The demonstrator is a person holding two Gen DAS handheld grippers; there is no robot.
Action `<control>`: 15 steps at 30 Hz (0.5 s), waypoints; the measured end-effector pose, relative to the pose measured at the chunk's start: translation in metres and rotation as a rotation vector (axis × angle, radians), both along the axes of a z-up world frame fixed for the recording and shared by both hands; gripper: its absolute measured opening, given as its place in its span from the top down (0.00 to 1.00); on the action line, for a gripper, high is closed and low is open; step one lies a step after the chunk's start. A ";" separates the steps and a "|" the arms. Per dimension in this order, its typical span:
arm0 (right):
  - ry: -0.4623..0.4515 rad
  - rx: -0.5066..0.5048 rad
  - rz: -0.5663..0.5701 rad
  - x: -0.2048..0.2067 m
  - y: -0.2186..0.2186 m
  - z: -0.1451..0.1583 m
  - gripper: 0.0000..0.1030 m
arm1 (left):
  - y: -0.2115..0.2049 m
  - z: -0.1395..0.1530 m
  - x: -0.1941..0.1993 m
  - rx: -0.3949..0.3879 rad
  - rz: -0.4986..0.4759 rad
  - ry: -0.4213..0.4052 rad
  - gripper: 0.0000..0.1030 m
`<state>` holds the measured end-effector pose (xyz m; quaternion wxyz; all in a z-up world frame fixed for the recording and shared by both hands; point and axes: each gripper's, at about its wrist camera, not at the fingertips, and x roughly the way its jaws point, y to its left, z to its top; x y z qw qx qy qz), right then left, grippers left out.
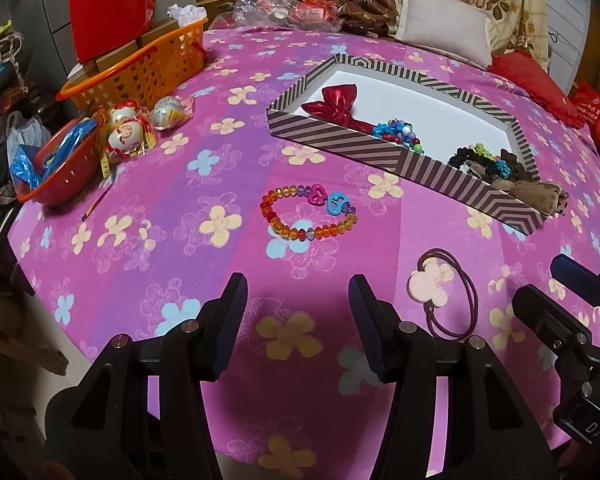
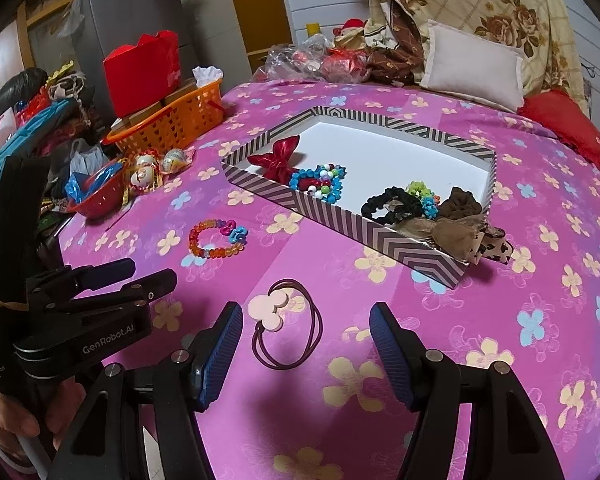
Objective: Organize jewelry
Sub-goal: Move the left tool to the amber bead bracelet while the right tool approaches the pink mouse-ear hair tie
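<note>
A colourful bead bracelet (image 1: 310, 214) lies on the pink flowered cloth, ahead of my open, empty left gripper (image 1: 298, 294); it also shows in the right wrist view (image 2: 216, 239). A maroon hair tie with a pale flower charm (image 2: 286, 322) lies just ahead of my open, empty right gripper (image 2: 306, 322); it shows in the left wrist view (image 1: 446, 294) too. The striped box (image 1: 380, 156) (image 2: 340, 222) holds a red bow (image 2: 278, 160), bead bracelets (image 2: 318, 182) and dark scrunchies (image 2: 404, 204).
An orange basket (image 1: 140, 68) with a red box, a red bowl (image 1: 56, 176) and wrapped eggs (image 1: 128, 132) sit at the left. Pillows (image 2: 472, 66) and bags lie at the back. The bed edge drops off at the left. Brown fabric (image 2: 472, 236) hangs over the box's near corner.
</note>
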<state>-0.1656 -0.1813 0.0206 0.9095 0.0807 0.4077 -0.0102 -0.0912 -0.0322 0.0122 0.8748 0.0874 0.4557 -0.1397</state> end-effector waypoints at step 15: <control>0.011 0.001 0.021 -0.003 0.005 -0.007 0.38 | 0.018 -0.001 0.010 -0.090 -0.005 0.057 0.49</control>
